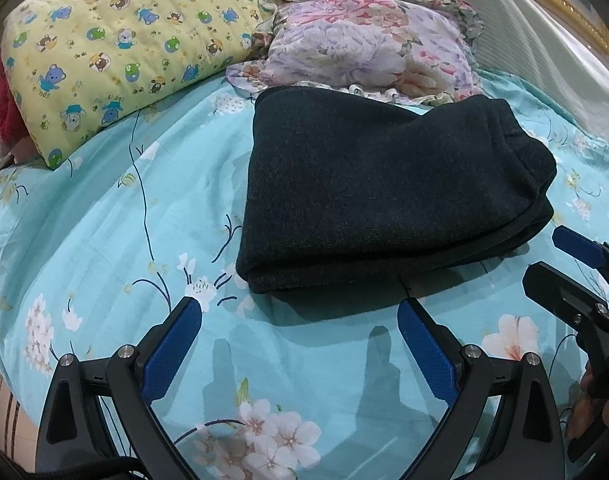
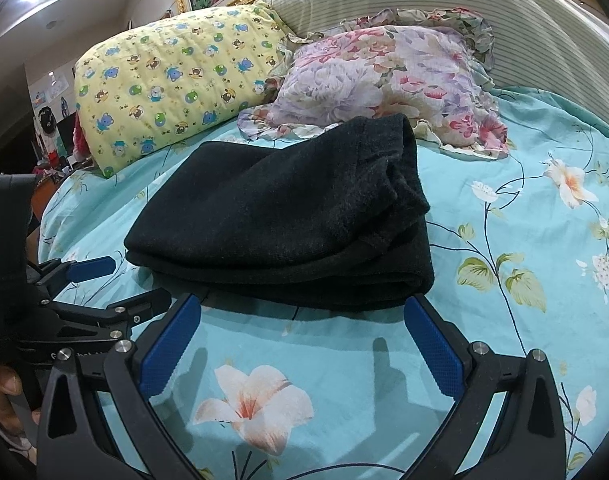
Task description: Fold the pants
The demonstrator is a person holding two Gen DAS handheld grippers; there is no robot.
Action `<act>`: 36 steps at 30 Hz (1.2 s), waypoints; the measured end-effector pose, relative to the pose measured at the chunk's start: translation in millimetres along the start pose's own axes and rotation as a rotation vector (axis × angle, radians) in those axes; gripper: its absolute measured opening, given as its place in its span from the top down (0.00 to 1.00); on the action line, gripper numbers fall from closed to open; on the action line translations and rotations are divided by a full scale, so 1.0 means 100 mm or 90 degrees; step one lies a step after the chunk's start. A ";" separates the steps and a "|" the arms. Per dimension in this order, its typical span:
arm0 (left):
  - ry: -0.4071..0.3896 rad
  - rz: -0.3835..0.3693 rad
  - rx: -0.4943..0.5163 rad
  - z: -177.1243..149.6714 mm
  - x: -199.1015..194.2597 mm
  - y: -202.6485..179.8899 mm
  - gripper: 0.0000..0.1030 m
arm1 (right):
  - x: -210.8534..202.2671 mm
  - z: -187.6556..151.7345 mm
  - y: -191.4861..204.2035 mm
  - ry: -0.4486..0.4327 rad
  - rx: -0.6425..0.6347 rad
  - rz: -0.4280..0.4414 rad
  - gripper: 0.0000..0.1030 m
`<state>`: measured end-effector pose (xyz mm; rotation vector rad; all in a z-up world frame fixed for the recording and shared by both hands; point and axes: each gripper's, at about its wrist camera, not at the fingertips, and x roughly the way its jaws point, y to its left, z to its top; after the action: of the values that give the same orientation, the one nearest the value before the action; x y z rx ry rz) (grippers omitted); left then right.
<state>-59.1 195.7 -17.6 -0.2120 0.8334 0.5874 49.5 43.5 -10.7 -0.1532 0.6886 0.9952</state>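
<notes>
A yellow bear-print pillow and floral ruffled pillow lie on a turquoise flowered bedsheet.

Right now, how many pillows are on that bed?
2. A yellow pillow with cartoon bears lies at the far left by the headboard; a floral pillow with ruffles sits right beside it, just behind the folded pants. Others may be out of view.

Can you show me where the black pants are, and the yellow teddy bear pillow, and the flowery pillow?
black pants (image 1: 368, 176), left wrist view, top layer.
yellow teddy bear pillow (image 1: 116, 48), left wrist view, middle.
flowery pillow (image 2: 384, 76), right wrist view, middle.
</notes>
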 end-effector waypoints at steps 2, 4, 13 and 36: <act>0.001 0.001 0.001 -0.01 0.00 -0.01 0.04 | 0.00 0.00 0.00 -0.001 0.000 0.000 0.01; -0.001 0.002 0.002 -0.01 0.00 -0.01 0.04 | 0.00 -0.01 0.01 0.001 0.000 0.000 0.01; -0.001 0.002 0.002 0.00 -0.01 0.00 0.04 | 0.00 -0.01 0.04 0.001 0.001 0.001 0.01; -0.047 0.006 -0.004 0.12 -0.21 0.01 0.03 | -0.07 0.11 0.06 -0.020 0.001 0.012 0.01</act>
<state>-63.2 192.5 5.6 -0.1904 0.7626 0.6036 47.0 46.3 3.2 -0.1294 0.6630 1.0134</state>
